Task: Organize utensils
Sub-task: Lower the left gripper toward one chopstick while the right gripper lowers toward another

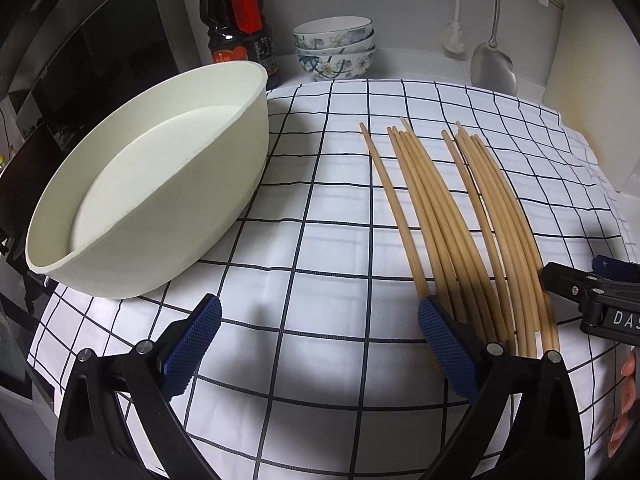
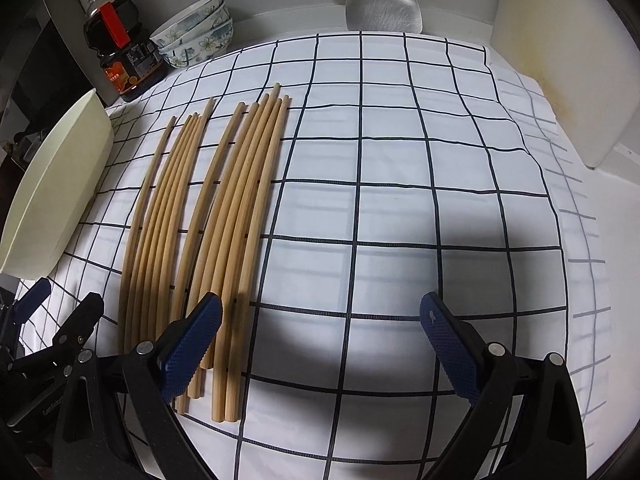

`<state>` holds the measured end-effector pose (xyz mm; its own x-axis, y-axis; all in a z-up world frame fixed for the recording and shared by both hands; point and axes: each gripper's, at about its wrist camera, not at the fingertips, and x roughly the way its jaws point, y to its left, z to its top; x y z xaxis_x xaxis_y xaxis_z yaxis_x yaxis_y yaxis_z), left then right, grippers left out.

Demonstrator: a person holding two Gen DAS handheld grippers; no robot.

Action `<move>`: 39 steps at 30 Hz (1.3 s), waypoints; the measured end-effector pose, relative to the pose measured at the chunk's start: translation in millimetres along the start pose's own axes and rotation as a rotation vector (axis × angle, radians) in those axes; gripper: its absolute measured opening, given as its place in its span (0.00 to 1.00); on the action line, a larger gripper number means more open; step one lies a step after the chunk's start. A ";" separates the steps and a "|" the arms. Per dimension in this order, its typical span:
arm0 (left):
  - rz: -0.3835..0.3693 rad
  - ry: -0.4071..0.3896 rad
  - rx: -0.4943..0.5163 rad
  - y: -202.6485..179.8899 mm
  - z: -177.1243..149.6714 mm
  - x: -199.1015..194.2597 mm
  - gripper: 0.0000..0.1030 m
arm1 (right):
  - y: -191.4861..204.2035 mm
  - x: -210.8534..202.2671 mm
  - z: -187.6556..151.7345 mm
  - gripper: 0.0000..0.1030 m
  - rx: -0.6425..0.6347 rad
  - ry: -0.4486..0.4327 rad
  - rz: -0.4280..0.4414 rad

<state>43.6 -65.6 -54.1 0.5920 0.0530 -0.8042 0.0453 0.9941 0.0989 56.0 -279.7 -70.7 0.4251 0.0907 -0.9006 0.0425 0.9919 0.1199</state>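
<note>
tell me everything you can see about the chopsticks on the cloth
The chopsticks are plain light wood or bamboo, round, unpainted. About a dozen lie flat, roughly parallel, in two loose groups, one straying left. They rest on the white grid-checked cloth, right of the cream pan and apart from it. Their butt ends pass under the open grippers' inner fingers; neither holds any.

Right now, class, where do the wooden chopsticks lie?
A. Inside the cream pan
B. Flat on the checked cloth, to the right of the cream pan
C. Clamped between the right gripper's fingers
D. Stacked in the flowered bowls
B: the chopsticks lie loose on the checked cloth, apart from the cream pan, which holds nothing; the right gripper is open.
</note>
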 end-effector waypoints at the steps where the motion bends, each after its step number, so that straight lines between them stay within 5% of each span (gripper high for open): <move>1: 0.002 0.000 0.001 -0.4 0.1 0.5 0.94 | -0.2 1.0 -0.1 0.92 -0.005 0.000 -0.012; 8: 0.024 -0.005 0.013 -2.6 -1.0 1.2 0.94 | 8.2 7.3 -3.2 0.92 -0.080 -0.006 -0.101; 39: 0.042 0.017 0.029 -13.5 15.0 25.2 0.95 | -6.6 6.0 -3.3 0.92 -0.064 -0.023 -0.097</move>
<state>70.0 -79.1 -66.9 0.5799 0.0968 -0.8089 0.0442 0.9877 0.1499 55.3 -285.4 -78.2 0.4423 -0.0072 -0.8968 0.0272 0.9996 0.0054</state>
